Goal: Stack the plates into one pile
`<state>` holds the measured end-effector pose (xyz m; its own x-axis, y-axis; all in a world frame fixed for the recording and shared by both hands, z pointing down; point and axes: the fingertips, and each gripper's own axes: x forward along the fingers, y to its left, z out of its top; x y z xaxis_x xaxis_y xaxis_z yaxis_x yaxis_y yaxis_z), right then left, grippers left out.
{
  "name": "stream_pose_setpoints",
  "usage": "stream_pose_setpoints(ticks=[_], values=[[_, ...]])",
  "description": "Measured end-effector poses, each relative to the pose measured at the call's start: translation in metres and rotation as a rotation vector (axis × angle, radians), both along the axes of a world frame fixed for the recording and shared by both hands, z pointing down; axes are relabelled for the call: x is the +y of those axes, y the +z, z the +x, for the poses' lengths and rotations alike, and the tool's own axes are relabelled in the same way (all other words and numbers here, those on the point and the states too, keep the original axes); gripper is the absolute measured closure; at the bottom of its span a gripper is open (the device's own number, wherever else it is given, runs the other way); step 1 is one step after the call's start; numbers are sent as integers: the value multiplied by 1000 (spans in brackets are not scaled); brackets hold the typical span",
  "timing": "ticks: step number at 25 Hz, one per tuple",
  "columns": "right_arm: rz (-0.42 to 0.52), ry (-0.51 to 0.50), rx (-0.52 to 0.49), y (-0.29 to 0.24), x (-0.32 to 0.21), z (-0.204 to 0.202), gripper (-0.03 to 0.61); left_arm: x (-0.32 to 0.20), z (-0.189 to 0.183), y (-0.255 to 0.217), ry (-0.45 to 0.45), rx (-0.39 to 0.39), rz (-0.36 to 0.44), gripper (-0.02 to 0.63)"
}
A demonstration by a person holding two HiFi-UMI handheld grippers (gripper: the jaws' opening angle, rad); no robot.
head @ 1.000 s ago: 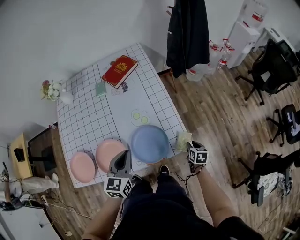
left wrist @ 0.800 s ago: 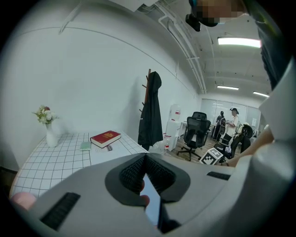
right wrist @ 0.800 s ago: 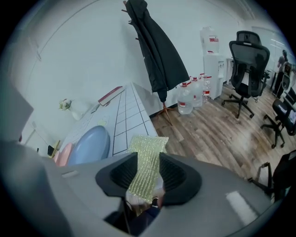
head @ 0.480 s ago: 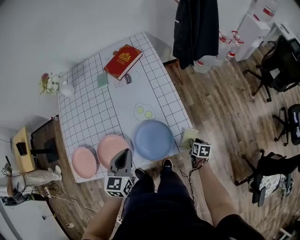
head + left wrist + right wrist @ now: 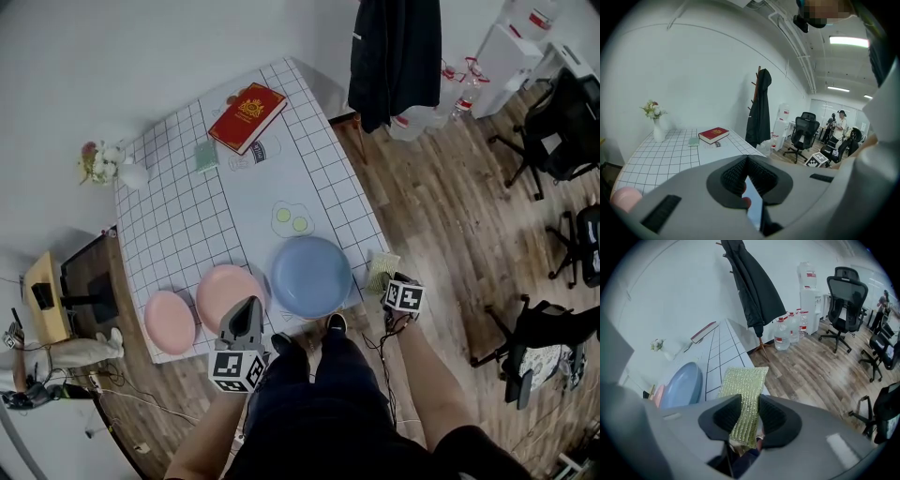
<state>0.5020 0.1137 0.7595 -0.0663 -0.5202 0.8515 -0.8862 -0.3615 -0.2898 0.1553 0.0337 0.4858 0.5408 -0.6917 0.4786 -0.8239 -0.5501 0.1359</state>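
Three plates lay in a row along the desk's [image 5: 178, 234] near edge. A small pink plate [image 5: 170, 322] came first, a bigger pink plate [image 5: 228, 292] just beside it, then a blue plate [image 5: 311, 277], the widest, close against the second. All sat flat, bare and unstacked. The left gripper [image 5: 747, 159], jaws pressed together and empty, hung just before the bigger pink plate. Off the desk's right corner the right gripper [image 5: 750, 396] pinched a yellow-green sponge [image 5: 745, 380]. Farther back stood a vase [image 5: 131, 175], a green card [image 5: 206, 156] and a red book [image 5: 247, 116]. A dark coat [image 5: 394, 56] hung beyond.
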Motion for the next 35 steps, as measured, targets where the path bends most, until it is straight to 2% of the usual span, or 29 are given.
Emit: stream_pose_setpoints(ticks=[7,16,21,28,35], values=[[18,88,1,-11,3,2,529,-2,-18,-12,3,13,19,618],[127,122,92,-67,-7,-2,535,-6,-54,-29,-3,40,59,618],[268,117,123,-133,-22,-14,535,-6,-71,-43,-2,69,92,618],[487,52,162,-248,-51,-50,535,-18,-102,-72,-19,99,167,618],[684,-79,194,-348,-72,-120,535,-35,-133,-111,-37,119,268,618]])
